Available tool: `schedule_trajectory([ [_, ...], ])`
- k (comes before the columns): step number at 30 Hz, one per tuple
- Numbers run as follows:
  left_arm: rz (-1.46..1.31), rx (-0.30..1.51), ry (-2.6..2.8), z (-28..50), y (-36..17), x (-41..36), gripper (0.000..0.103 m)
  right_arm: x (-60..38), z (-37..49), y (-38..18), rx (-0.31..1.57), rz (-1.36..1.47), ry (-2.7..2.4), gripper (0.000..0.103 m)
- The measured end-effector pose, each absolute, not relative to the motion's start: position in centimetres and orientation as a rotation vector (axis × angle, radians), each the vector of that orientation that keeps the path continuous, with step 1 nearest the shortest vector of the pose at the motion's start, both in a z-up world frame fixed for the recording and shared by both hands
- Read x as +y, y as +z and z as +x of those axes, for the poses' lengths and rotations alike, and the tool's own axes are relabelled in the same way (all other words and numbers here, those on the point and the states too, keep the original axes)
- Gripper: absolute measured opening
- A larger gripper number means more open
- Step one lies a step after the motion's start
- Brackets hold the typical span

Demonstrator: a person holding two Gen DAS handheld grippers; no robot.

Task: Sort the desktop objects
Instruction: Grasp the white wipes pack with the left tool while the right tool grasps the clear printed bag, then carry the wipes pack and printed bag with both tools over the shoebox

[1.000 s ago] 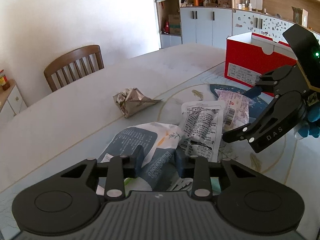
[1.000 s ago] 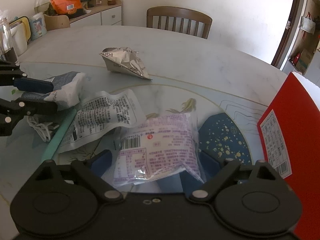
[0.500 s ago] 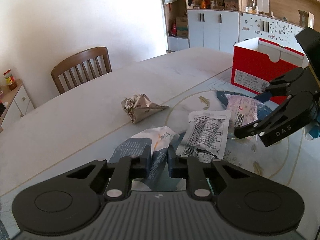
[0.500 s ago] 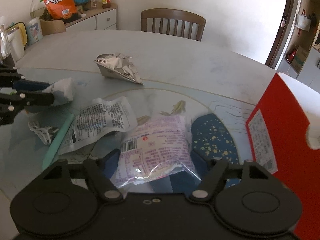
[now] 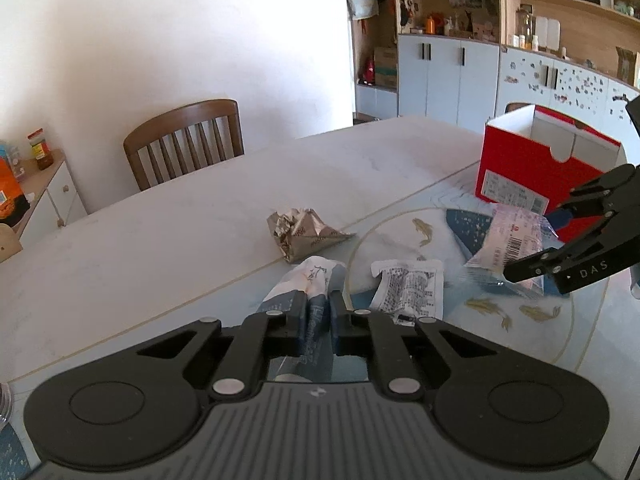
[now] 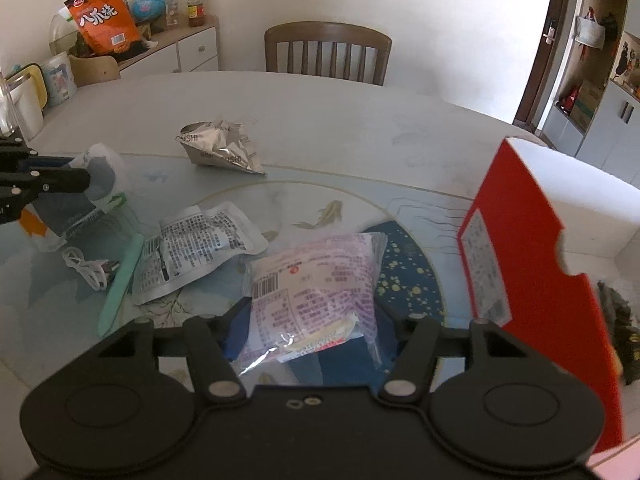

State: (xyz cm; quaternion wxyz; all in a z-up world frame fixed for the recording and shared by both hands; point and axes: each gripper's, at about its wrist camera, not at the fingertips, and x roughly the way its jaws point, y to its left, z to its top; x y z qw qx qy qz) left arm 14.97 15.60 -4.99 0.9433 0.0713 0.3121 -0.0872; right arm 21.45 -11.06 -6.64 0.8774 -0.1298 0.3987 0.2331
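The bench (image 5: 168, 240) is large and pale, with a fish-pattern mat on its near part. A red box (image 5: 520, 168) stands open-topped at the right side of it (white inside). Near the box, the right tool (image 6: 316, 332) has its fingers clamped on a pink-printed clear packet (image 6: 316, 284), which is lifted a little above the bench. The left tool (image 5: 318, 314) has its fingers closed tight on a blue-and-white pouch (image 5: 312, 284), also raised. Between the two lies a white sachet (image 5: 412, 290) flat on the mat. Further back rests a crumpled foil wrapper (image 5: 304, 232). Beside the sachet lie a green stick (image 6: 120, 284) and a small white cable (image 6: 90, 268).
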Motion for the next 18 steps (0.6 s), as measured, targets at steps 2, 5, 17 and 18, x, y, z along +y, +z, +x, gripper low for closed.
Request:
schedule_trajectory([
  [2, 0.140, 0.635, -0.172, 14.8, -4.8, 15.6, 0.010, -11.4, 21.4, -6.3, 0.830, -0.264, 0.479, 0.061],
  [5, 0.128, 0.634, -0.165, 14.5, -4.5, 15.6, 0.009, -11.9, 21.0, -5.6, 0.826, -0.255, 0.477, 0.061],
  [17, 0.066, 0.629, -0.151, 13.1, -2.0, 15.6, 0.009, -12.9, 19.5, -2.7, 0.825, -0.220, 0.504, 0.060],
  [18, 0.063, 0.630, -0.150, 13.0, -1.7, 15.5, 0.009, -13.0, 19.3, -2.4, 0.825, -0.218, 0.507, 0.060],
])
